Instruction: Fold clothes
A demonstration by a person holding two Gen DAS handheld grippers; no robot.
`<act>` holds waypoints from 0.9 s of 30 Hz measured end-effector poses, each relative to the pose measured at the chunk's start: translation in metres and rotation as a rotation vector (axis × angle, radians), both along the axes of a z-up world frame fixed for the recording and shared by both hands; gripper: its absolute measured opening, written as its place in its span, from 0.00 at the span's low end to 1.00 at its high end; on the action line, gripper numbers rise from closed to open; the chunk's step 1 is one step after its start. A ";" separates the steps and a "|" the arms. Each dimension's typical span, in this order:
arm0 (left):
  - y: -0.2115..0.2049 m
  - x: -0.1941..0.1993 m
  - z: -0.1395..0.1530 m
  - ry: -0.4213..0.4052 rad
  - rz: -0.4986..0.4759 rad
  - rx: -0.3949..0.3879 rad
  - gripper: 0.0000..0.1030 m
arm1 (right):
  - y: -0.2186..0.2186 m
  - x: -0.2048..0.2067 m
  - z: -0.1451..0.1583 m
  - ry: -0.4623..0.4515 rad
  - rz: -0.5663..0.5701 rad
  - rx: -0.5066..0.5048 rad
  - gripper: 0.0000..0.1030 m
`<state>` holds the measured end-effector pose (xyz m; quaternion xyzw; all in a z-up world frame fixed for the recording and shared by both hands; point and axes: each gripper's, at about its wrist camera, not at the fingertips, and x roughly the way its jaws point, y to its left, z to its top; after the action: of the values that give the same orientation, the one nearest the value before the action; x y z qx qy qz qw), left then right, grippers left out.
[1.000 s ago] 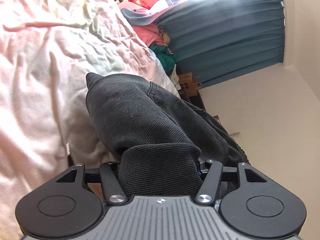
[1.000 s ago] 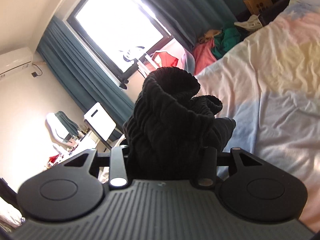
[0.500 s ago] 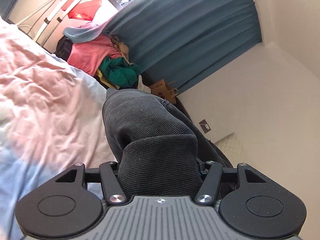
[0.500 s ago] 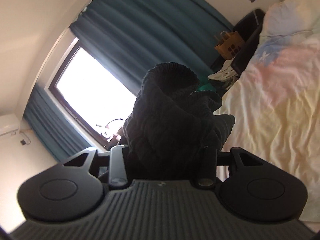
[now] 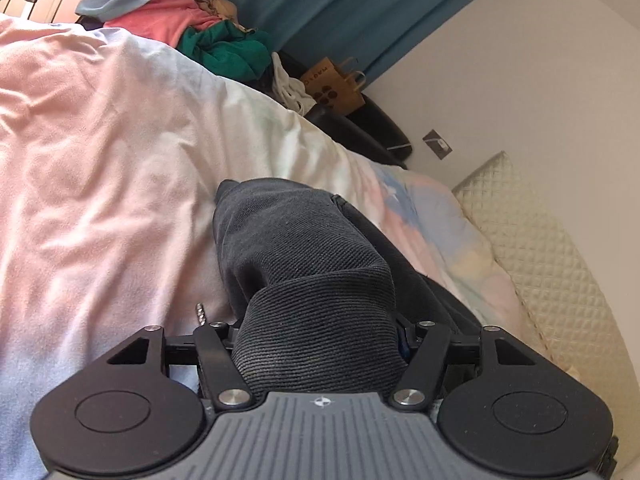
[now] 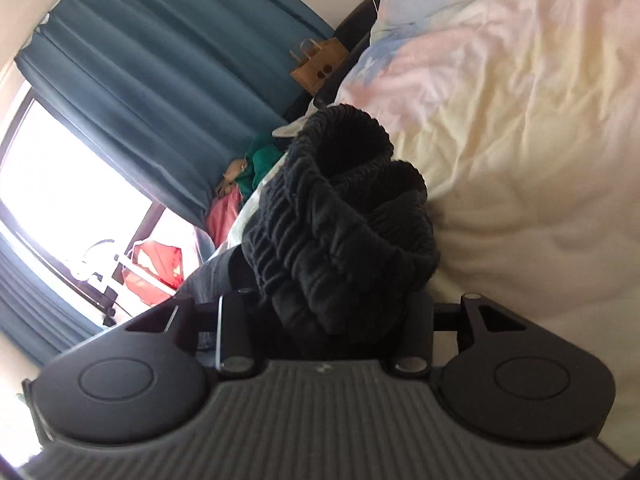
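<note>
A black garment with ribbed hems (image 5: 304,256) fills the middle of both views. My left gripper (image 5: 320,332) is shut on a ribbed hem of it, and the cloth hides the fingertips. The garment hangs away over the pastel bed sheet (image 5: 100,168). My right gripper (image 6: 332,312) is shut on a bunched, gathered ribbed part of the same garment (image 6: 344,216), which bulges up over the fingers. The bed sheet (image 6: 520,120) lies to the right of it.
A pile of pink and green clothes (image 5: 208,36) lies past the bed's far edge by teal curtains (image 5: 360,4). A brown paper bag (image 5: 336,88) and a dark seat stand by the wall. A quilted cream headboard (image 5: 560,260) is at right. A bright window (image 6: 68,184) is at left.
Both grippers have swung round and down toward the bed, still holding the garment. The views now show much more of the sheet and less of the window and wall.
</note>
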<state>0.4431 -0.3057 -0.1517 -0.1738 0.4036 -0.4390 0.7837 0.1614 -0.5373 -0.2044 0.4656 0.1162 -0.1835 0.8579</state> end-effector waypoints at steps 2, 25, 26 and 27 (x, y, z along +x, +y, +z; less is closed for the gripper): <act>0.008 -0.012 -0.001 -0.026 -0.015 0.040 0.67 | 0.003 -0.001 -0.007 0.051 0.032 0.032 0.48; 0.079 -0.228 0.223 -0.505 0.065 0.429 0.90 | 0.093 -0.130 0.152 0.143 0.092 -0.326 0.65; 0.086 -0.243 0.233 -0.529 0.079 0.422 1.00 | 0.100 -0.137 0.163 0.135 0.096 -0.356 0.68; 0.092 -0.260 0.244 -0.558 0.093 0.407 1.00 | 0.108 -0.144 0.174 0.128 0.100 -0.386 0.77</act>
<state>0.1828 -0.2134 0.0926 0.0945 0.2446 -0.3440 0.9016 0.0169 -0.4298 -0.0305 0.2736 0.1560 -0.1886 0.9302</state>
